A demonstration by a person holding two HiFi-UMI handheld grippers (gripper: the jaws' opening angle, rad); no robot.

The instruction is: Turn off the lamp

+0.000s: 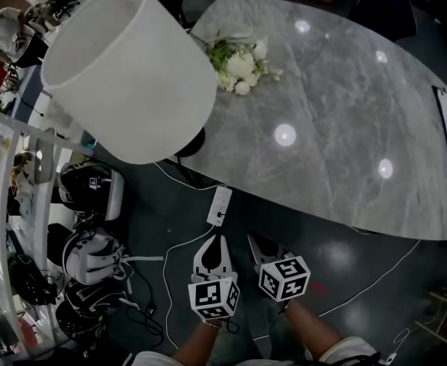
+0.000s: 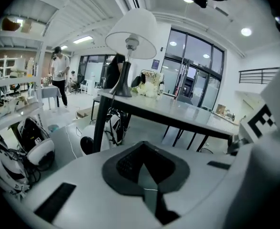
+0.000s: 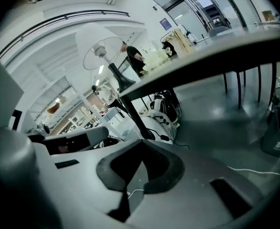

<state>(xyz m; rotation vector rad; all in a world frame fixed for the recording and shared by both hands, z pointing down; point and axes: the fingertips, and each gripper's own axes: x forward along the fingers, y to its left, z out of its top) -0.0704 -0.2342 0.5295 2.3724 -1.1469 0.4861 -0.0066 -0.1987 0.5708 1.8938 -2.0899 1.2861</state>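
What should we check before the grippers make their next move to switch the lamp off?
1. Lamp upright at the table corner: ok.
2. Lamp lit or already off: cannot tell.
3. Left gripper jaws together, nothing held: ok.
4. Right gripper jaws together, nothing held: ok.
5. White power strip on the floor in plain view, just ahead of both grippers: ok.
6. A switch found on the lamp or strip: cannot tell.
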